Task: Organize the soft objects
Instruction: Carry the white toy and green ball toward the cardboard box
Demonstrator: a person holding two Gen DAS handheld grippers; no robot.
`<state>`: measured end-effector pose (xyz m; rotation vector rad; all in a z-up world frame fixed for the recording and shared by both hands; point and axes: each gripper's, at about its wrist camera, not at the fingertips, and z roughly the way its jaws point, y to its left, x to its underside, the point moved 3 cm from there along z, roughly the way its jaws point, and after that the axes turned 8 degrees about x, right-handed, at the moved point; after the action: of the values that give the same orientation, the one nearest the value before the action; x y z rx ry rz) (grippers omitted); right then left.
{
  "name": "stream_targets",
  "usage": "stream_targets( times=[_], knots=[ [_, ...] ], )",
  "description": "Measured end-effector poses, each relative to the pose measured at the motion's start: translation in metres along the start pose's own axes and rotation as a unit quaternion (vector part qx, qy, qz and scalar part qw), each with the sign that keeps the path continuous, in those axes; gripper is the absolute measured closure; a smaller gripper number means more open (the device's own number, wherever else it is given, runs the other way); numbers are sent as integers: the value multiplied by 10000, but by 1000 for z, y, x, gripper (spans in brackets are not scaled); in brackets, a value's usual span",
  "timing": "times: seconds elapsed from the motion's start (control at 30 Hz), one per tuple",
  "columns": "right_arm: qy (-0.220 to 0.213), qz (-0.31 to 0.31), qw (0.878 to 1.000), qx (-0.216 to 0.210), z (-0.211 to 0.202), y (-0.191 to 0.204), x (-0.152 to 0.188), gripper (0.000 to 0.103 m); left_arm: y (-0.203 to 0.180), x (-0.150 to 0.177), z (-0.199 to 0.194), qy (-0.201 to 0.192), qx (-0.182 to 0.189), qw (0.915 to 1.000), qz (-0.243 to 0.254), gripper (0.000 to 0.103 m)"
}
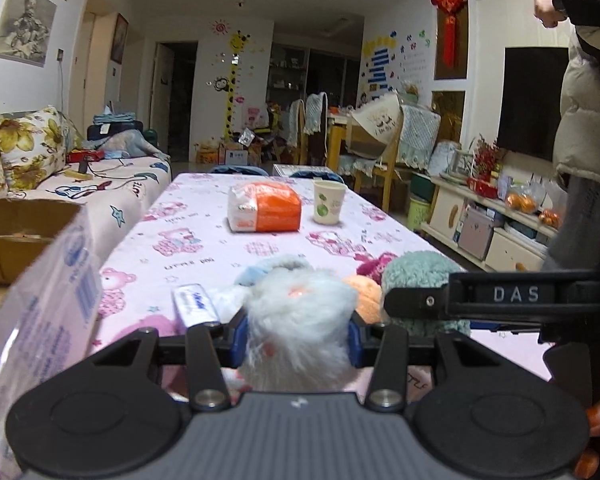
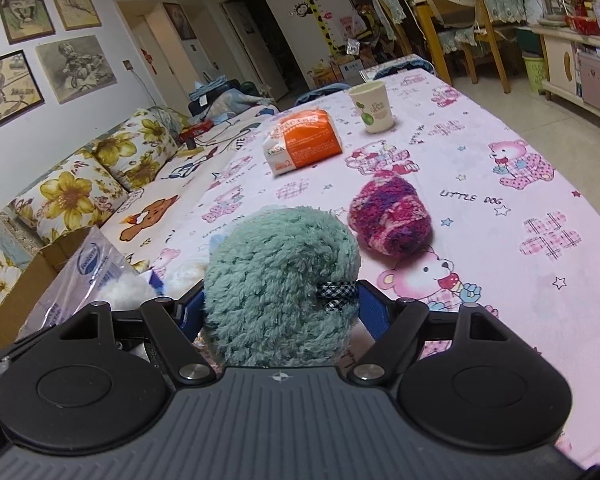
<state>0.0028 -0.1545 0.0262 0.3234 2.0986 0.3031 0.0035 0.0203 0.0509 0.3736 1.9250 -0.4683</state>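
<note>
A white fluffy plush [image 1: 300,316] sits between the blue pads of my left gripper [image 1: 298,340], which is shut on it, above the near end of the pink-clothed table [image 1: 204,240]. My right gripper [image 2: 280,312] stands wide and is shut on a round teal plush [image 2: 280,276] with a checked ribbon. In the left wrist view that teal plush [image 1: 420,276] shows just to the right, behind a finger [image 1: 500,296] of the right gripper. An orange plush [image 1: 366,294], a pale blue one [image 1: 276,270] and a magenta-purple one [image 2: 388,216] lie on the cloth.
An orange-and-white bag [image 2: 304,140] and a paper cup [image 2: 372,108] stand mid-table. A clear printed plastic bag [image 1: 40,320] hangs at the near left over a cardboard box [image 1: 16,224]. A small tissue pack [image 1: 196,304] lies nearby. A person in a padded coat [image 1: 580,120] stands at the right.
</note>
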Motion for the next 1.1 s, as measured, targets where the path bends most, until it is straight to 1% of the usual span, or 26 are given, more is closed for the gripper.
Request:
stream_targets(
  times=[0.17,0.43,0.67,0.8,0.93,1.0,1.1],
  knots=[
    [-66,-152,9999,-14,-3,5,2,8,7,-4,-11,-181,-43,9998,-58,59],
    [-124,-191,9997,-49,-7,10,1,8,16,-11,-28,-508,-143,9985,-170,59],
    [-240,-300,9989,-277,-12,25,-6,8,33,-20,-55,-1001,-356,9936,-374,59],
    [-338,-360,9978,-435,-12,42,-12,8,45,-25,-74,-1346,-629,9874,-539,59],
    [-387,-503,9956,-696,-12,64,-16,8,58,-27,-92,-1656,-1012,9783,-728,58],
    [-379,-559,9939,-870,-10,78,-18,8,65,-25,-98,-1733,-1285,9731,-807,58],
    [-347,-664,9909,-1114,-5,101,-20,8,74,-23,-104,-1743,-1639,9659,-989,58]
  ],
)
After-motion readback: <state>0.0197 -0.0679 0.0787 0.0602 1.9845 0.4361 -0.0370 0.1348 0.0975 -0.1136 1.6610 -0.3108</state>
